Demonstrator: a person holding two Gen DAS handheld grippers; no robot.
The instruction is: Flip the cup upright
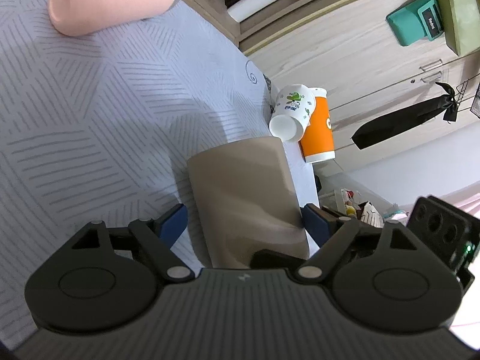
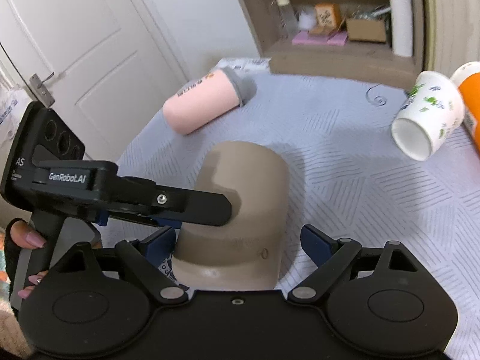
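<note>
Taupe and matte, the cup point(image 2: 240, 210) stands on the patterned bed cover point(image 2: 360, 210) with its closed end up, near the edge closest to me. My left hand-held gripper point(image 2: 222, 210) comes from the left side and clamps the cup wall between its fingers. My right hand-held gripper point(image 2: 238, 240) is wide open around the cup; its blue pads point(image 2: 312, 240) are apart from the wall on both sides. A pink cup point(image 2: 204, 102) lies on its side toward the far-left corner. A white printed cup point(image 2: 429, 117) leans tilted against an orange cup point(image 2: 471, 108) at the right edge. Between them the cover is open.
</note>
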